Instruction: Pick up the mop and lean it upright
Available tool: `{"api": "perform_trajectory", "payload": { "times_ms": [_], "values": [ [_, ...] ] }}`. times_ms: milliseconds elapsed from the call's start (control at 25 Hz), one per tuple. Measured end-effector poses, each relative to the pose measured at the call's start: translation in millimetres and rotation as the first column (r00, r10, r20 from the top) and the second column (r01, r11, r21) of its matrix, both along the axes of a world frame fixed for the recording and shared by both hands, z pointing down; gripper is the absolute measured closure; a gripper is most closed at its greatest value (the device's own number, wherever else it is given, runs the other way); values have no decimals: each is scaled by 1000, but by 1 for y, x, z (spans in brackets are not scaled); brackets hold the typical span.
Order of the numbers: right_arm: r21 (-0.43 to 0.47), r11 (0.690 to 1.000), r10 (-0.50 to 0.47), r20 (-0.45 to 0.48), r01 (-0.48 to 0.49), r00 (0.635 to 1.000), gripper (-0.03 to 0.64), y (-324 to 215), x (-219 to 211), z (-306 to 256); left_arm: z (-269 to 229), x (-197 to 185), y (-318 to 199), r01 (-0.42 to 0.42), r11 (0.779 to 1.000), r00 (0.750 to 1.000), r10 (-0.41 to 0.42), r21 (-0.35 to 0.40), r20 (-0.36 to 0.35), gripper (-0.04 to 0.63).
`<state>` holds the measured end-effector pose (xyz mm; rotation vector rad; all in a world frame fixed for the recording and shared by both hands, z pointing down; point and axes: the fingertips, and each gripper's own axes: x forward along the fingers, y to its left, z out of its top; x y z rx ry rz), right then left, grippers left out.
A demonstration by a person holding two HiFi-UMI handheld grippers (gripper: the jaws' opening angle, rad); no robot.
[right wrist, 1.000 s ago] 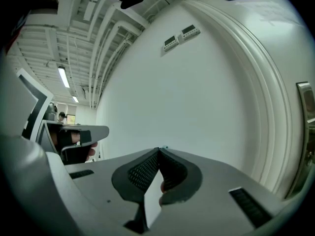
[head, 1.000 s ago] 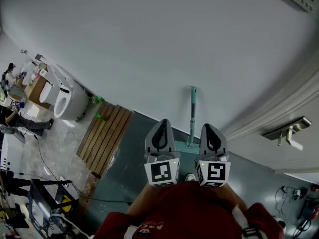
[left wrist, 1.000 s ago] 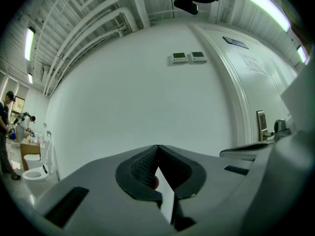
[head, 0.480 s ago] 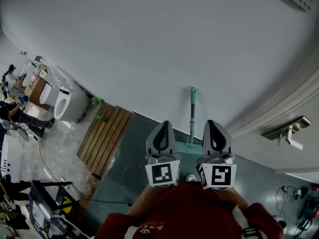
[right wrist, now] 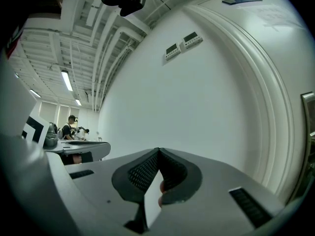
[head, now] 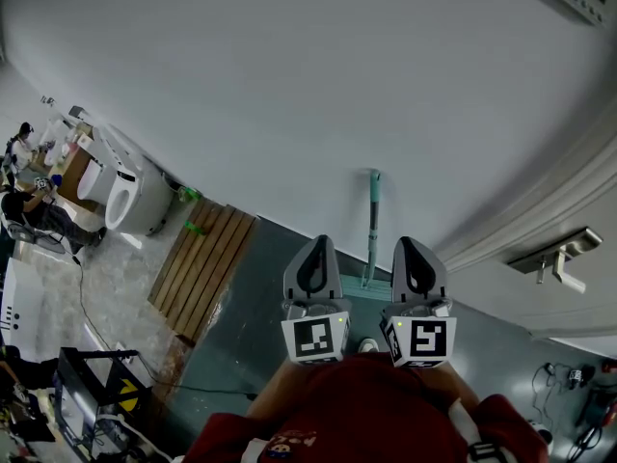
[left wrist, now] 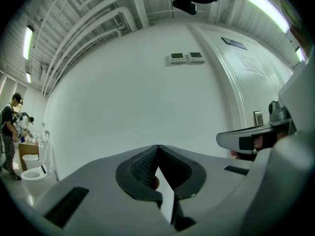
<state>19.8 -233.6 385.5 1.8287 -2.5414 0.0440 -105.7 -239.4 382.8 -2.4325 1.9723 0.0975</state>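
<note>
the left gripper (head: pixel 313 244) and the right gripper (head: pixel 413 243) are held level and side by side, pointing at the plain white wall (head: pixel 289 85). in the left gripper view the left gripper (left wrist: pixel 157 149) has its ribbed black pads pressed together at the tips with nothing between them. the right gripper view shows the same for the right gripper (right wrist: pixel 157 152): jaws together, empty. the mop (head: pixel 372 225), a slim teal-handled pole with a flat teal head on the grey-green floor (head: pixel 251 297), stands ahead of the jaw tips in the gap between the two grippers. its upper end rests against the wall, and it is touched by neither tool. neither gripper view shows it. over the last second the mop has kept its place and lean. the left gripper has not shifted, and the right gripper has moved only slightly in the head view. a slatted wooden board (head: pixel 207 268) lies to the left of the left gripper, and a white door frame (head: pixel 540 210) runs to the right of the right gripper. judgement: the mop holds upright unaided with both tools clear, so the task appears complete and no further grip is called for.
</note>
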Motion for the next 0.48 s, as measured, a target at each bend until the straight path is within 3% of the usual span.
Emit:
{"api": "perform_trajectory", "payload": {
  "times_ms": [480],
  "values": [
    [-2, 1000, -2, -1, 2, 1000, 600, 5, 8, 2, -4, 10, 8, -2, 1000, 1000, 2, 2, 5, 581]
  ]
}}
